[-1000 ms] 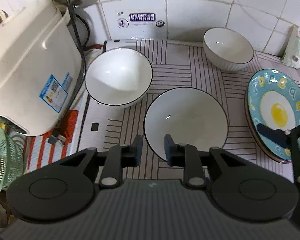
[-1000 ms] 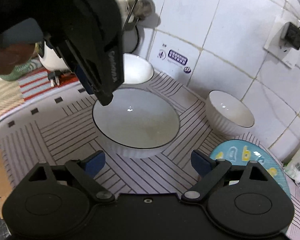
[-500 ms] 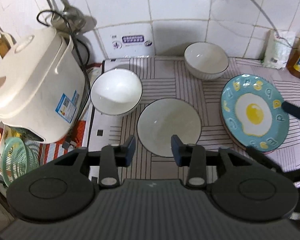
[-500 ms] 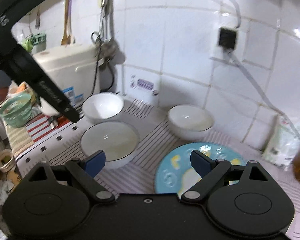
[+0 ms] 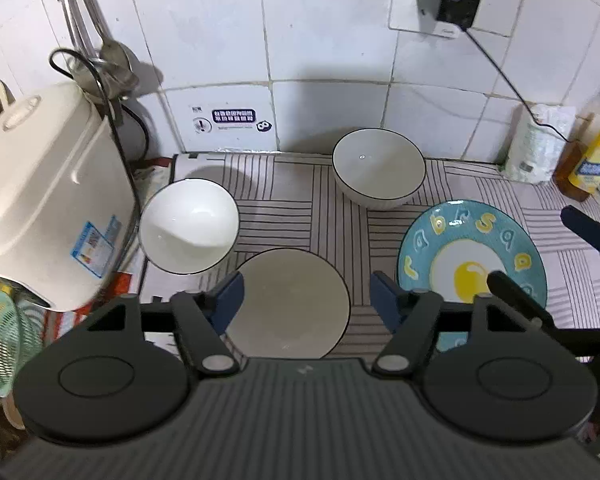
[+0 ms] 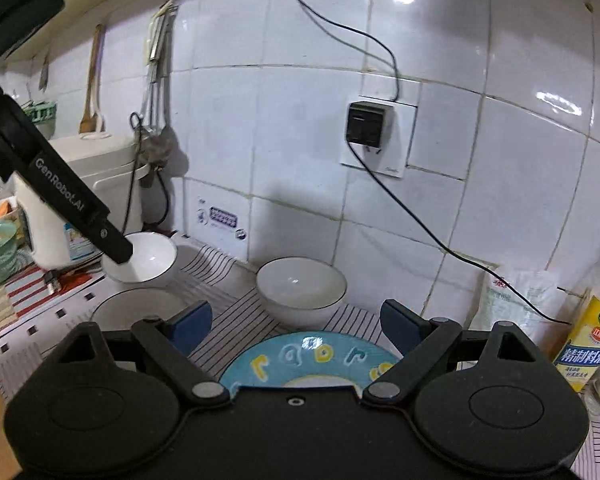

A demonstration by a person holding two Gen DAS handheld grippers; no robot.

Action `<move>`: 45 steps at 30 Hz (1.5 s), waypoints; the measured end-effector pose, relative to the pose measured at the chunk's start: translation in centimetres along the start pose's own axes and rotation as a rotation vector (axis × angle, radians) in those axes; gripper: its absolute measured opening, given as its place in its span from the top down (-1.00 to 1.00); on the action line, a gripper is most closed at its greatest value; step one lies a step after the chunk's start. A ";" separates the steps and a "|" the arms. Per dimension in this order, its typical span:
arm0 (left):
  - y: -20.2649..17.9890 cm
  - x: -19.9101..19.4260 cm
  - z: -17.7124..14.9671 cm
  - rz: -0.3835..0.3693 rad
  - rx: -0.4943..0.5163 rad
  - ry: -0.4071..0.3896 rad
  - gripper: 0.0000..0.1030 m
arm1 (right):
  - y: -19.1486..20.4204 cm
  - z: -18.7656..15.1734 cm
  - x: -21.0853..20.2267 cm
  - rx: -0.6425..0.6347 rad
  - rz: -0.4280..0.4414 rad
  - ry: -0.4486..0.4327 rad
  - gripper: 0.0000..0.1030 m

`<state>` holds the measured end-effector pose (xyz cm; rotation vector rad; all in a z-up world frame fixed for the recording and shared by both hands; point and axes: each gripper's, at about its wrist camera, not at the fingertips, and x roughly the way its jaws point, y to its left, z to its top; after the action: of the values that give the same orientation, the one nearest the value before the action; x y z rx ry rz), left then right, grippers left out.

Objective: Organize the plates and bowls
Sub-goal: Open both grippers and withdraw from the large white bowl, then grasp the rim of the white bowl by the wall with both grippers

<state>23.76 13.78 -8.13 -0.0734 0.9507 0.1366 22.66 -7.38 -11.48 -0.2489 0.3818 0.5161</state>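
Note:
On the striped mat (image 5: 292, 200) a wide shallow bowl (image 5: 288, 304) lies below my left gripper (image 5: 306, 296). Its jaws are opening and the pads touch nothing. A deep white bowl (image 5: 188, 226) stands to the left, a ribbed bowl (image 5: 378, 172) at the back, and a blue egg-pattern plate (image 5: 472, 256) on the right. My right gripper (image 6: 296, 320) hangs open and empty above that plate (image 6: 304, 354), with the ribbed bowl (image 6: 302, 286) beyond it. The left gripper's finger (image 6: 72, 200) crosses in front of the deep bowl (image 6: 148, 258).
A white rice cooker (image 5: 48, 192) and a green basket (image 5: 0, 336) crowd the left edge. A bag (image 5: 536, 144) and bottles (image 5: 592, 164) stand at the right against the tiled wall. A black plug (image 5: 448, 0) sits in the wall socket, and its cable runs down to the right.
My left gripper has lifted off the shallow bowl's near rim and its jaws have spread wide. The right gripper has risen and swung from the shallow bowl to over the blue plate.

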 end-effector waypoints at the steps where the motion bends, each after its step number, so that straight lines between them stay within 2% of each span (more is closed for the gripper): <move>1: -0.1 0.5 0.1 0.000 -0.003 -0.005 -0.41 | -0.1 -0.1 0.6 0.011 -0.013 -0.001 -0.81; 6: 0.3 3.4 1.2 -0.004 -0.044 -0.049 -0.57 | -1.3 -0.1 4.1 0.133 -0.002 0.032 -0.78; 10: 1.2 6.1 2.5 -0.024 -0.102 -0.071 -0.58 | -1.5 -0.1 7.0 0.183 0.005 0.055 -0.77; 16: 1.9 10.7 4.8 -0.071 -0.181 -0.060 -0.55 | -2.4 -0.5 11.8 0.291 0.020 0.096 -0.57; 20: 0.8 13.7 6.8 -0.089 -0.171 -0.039 -0.54 | -3.7 -1.0 14.3 0.406 -0.019 0.144 -0.43; 22: 0.1 15.2 7.8 -0.095 -0.156 -0.015 -0.54 | -4.3 -1.2 15.2 0.451 -0.034 0.157 -0.42; 26: -1.4 17.7 8.9 -0.088 -0.114 0.001 -0.50 | -4.9 -1.2 16.6 0.474 -0.050 0.171 -0.40; 27: -1.6 18.5 9.1 -0.085 -0.114 0.013 -0.42 | -4.9 -1.3 16.9 0.477 -0.055 0.176 -0.39; 28: -1.8 18.9 9.2 -0.086 -0.116 0.023 -0.22 | -5.0 -1.3 17.3 0.481 -0.057 0.184 -0.36; 29: -1.8 19.5 9.3 -0.090 -0.125 0.034 -0.15 | -5.1 -1.4 17.8 0.488 -0.059 0.198 -0.29; 31: -1.8 20.4 9.3 -0.101 -0.142 0.052 0.18 | -5.3 -1.7 18.5 0.516 -0.063 0.223 -0.20; 34: -1.5 21.7 9.3 -0.115 -0.179 0.086 0.53 | -5.7 -2.1 18.8 0.560 -0.051 0.224 -0.18; 37: -1.3 22.5 9.3 -0.166 -0.223 0.102 0.78 | -5.4 -2.1 19.2 0.554 -0.029 0.224 -0.12; 42: -2.1 22.4 9.4 -0.158 -0.220 0.104 0.81 | -5.1 -2.1 20.5 0.532 -0.018 0.239 0.33; 45: -2.3 21.8 9.1 -0.147 -0.218 0.099 0.80 | -5.1 -2.1 20.4 0.533 -0.026 0.242 0.40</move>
<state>43.96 14.41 -20.66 -0.3527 1.0229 0.1007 41.08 -3.53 -21.18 0.2018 0.7336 0.3432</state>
